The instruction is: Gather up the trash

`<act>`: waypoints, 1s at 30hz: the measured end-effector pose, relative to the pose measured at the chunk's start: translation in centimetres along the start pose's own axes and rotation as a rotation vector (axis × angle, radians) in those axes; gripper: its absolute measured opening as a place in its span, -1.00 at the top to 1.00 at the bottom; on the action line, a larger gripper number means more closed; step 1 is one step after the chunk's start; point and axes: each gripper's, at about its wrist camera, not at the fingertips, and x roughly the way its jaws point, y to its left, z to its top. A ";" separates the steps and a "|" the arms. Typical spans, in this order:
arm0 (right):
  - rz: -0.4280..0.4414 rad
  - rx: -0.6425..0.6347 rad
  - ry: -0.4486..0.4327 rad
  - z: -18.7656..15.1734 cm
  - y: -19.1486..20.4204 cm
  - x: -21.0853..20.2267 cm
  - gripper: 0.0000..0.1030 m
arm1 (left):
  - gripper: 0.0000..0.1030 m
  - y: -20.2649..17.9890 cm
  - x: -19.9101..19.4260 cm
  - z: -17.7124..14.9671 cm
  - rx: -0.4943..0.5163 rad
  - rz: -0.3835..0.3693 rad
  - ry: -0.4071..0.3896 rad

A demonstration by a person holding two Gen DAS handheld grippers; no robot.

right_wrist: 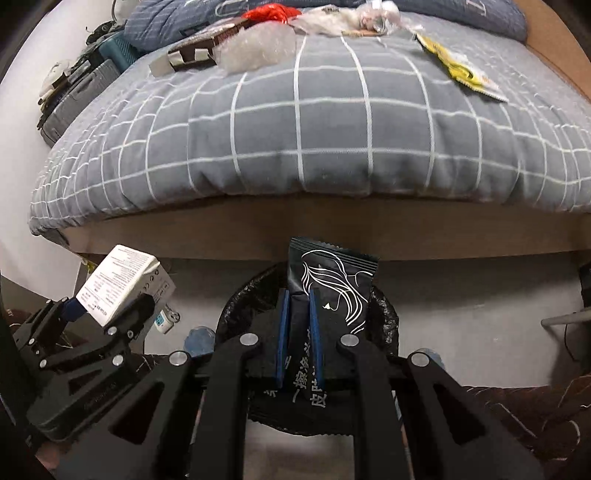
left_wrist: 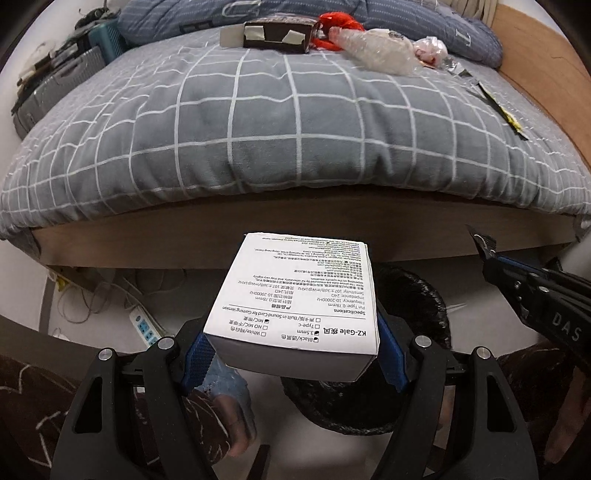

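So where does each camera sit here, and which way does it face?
Left wrist: on the left gripper, facing forward and down at the white box it grips, bin and bed; a foot shows.
Right wrist: on the right gripper, facing the black packet it pinches.
Shared: bed, bin, box, each other's gripper.

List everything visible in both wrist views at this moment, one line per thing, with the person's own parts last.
White box: one, white with black print, clamped in the left tool.
Sachet: one, black with white line art, pinched in the right tool.
Bin: one, black liner, on the floor below both tools.
Bed: one, grey checked cover.
Brown carton: one, on the bed.
Red bag: one, beside the carton.
Clear plastic wrap: crumpled, on the bed.
Yellow wrapper: one, on the bed's right.
Power strip: one, white, on the floor.
Suitcase: one, grey, left of the bed.
Foot: one, blue sock, on the floor.
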 end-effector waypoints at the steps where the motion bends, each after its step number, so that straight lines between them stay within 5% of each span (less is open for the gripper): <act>1: 0.006 -0.003 0.001 -0.1 0.0 0.2 0.79 | -0.40 0.2 0.4 0.0 -0.004 0.003 0.003; 30: -0.019 -0.094 0.151 -1.6 2.3 8.6 0.78 | -0.40 3.2 6.4 -1.4 -0.042 0.009 0.072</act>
